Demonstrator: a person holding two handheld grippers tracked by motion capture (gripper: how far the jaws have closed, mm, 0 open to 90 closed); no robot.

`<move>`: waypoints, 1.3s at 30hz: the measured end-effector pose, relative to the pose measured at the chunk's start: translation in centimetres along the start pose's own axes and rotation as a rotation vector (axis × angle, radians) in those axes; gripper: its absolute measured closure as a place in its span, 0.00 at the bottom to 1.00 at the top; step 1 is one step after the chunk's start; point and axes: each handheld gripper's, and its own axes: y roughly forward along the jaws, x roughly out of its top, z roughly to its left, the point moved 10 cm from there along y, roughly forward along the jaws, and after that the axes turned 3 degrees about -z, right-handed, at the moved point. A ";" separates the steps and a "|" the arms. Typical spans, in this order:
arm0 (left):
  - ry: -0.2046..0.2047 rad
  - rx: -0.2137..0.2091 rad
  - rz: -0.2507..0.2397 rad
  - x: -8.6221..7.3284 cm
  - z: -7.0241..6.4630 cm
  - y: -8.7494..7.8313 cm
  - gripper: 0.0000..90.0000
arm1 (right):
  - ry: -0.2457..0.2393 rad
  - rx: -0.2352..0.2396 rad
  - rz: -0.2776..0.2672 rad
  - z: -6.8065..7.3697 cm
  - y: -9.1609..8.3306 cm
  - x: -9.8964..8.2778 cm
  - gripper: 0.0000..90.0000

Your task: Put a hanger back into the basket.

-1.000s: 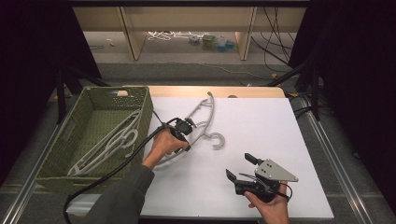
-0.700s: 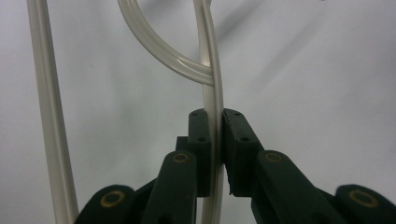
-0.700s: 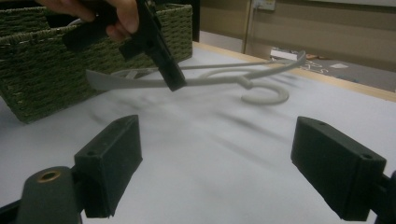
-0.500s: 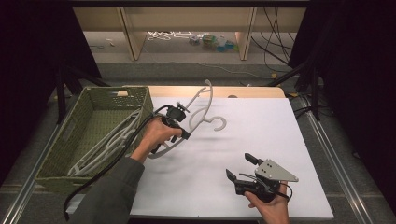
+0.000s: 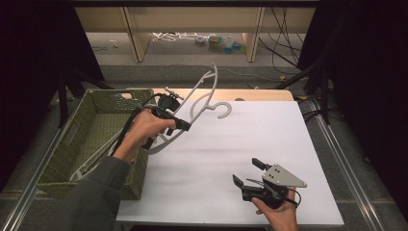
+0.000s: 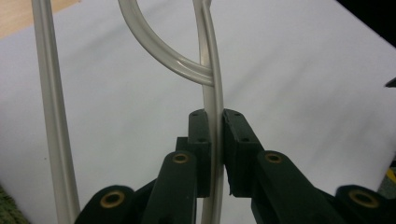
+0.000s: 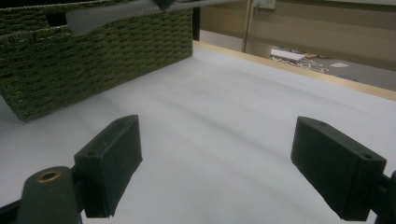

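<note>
At lower right of the high view, the right gripper (image 5: 249,174) idles on the white table (image 5: 269,139), jaws spread wide and empty, out of the way. Above centre-left, the left gripper (image 5: 179,126) is clamped on a white plastic hanger (image 5: 204,94) (pinched by its thin bar), held aloft beside the green wicker basket (image 5: 91,134), probably to clear the rim.

We find no lettering, label, brand, number or sign that can be read in any of the three views.
</note>
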 end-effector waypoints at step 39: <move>-0.273 0.208 -0.094 -11.6 5.3 -16.8 0.91 | 0.005 -0.011 0.026 -0.1 0.0 -0.4 0.19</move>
